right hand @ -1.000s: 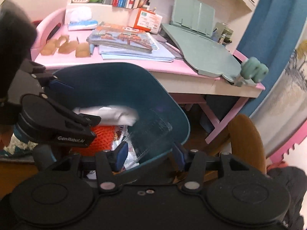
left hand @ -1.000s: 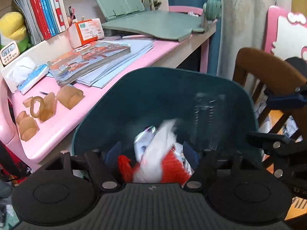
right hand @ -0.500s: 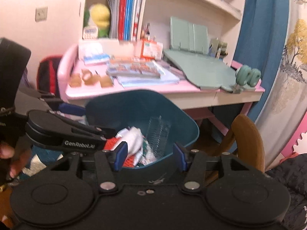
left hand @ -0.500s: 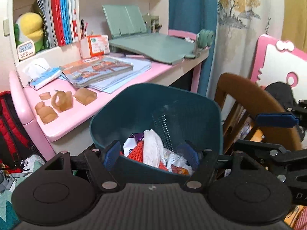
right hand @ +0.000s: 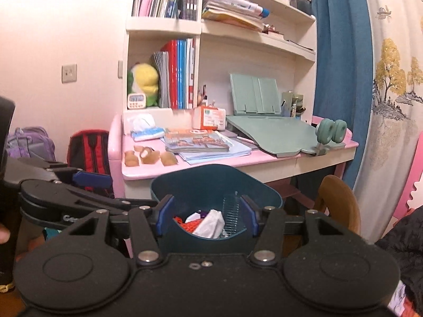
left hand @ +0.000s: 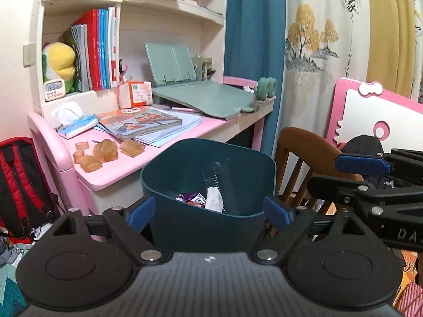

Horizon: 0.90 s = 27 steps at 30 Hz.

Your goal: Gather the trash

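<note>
A teal trash bin (left hand: 201, 163) stands on the floor in front of the pink desk. In it lie a white tissue (left hand: 214, 202), a purple wrapper (left hand: 191, 198), a red net (right hand: 185, 224) and a clear plastic box (left hand: 219, 182). My left gripper (left hand: 208, 212) hangs just short of the bin's near rim; its jaws are opening, with nothing gripped. My right gripper (right hand: 206, 218) hovers beside it, also facing the bin (right hand: 211, 177), jaws widening slightly and holding nothing. Each gripper shows at the edge of the other's view.
The pink desk (left hand: 111, 177) carries books (left hand: 140, 122), a tissue pack (left hand: 76, 126), amber tape rolls (left hand: 105, 150) and a green reading stand (left hand: 201, 100). A wooden chair (left hand: 304, 145) stands right of the bin and a red backpack (left hand: 15, 179) left of the desk.
Both grippers have drawn back and up from the bin, which now looks smaller. The left jaws have spread wider. The white and red trash once close between the left fingers lies in the bin.
</note>
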Tool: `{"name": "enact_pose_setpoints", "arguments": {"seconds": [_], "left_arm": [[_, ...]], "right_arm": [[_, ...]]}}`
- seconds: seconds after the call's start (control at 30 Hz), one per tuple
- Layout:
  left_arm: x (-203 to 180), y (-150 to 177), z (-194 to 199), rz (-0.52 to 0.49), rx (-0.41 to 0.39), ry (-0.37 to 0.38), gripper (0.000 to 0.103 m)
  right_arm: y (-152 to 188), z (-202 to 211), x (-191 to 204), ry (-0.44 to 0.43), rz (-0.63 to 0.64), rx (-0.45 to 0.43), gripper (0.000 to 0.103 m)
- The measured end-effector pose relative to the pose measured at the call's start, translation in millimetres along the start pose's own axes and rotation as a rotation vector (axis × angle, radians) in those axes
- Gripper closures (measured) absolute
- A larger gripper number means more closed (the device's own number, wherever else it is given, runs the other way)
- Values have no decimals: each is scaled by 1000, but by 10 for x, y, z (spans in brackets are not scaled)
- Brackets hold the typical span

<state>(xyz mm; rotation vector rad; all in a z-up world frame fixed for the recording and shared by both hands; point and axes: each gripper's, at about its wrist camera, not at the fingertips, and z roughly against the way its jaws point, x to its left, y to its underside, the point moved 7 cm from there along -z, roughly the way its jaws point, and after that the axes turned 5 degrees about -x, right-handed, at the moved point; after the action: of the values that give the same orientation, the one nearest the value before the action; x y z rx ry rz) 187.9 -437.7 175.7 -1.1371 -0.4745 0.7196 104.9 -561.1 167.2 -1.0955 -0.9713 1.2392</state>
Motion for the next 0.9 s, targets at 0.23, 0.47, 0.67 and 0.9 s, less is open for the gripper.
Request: {"name": "enact_pose_setpoints", "arguments": {"seconds": [0.23, 0.47, 0.67, 0.9], "left_arm": [[81, 70, 249, 31, -41, -1, 3], [163, 149, 409, 50, -63, -12, 3], [200, 196, 478, 58, -69, -17, 3], [223, 219, 496, 67, -68, -11, 3]], "right_arm": [[93, 152, 54, -2, -65, -33, 48], [154, 242, 206, -3, -58, -53, 48], [185, 295, 301, -12, -60, -55, 48], [212, 315, 325, -14, -77, -43, 48]]}}
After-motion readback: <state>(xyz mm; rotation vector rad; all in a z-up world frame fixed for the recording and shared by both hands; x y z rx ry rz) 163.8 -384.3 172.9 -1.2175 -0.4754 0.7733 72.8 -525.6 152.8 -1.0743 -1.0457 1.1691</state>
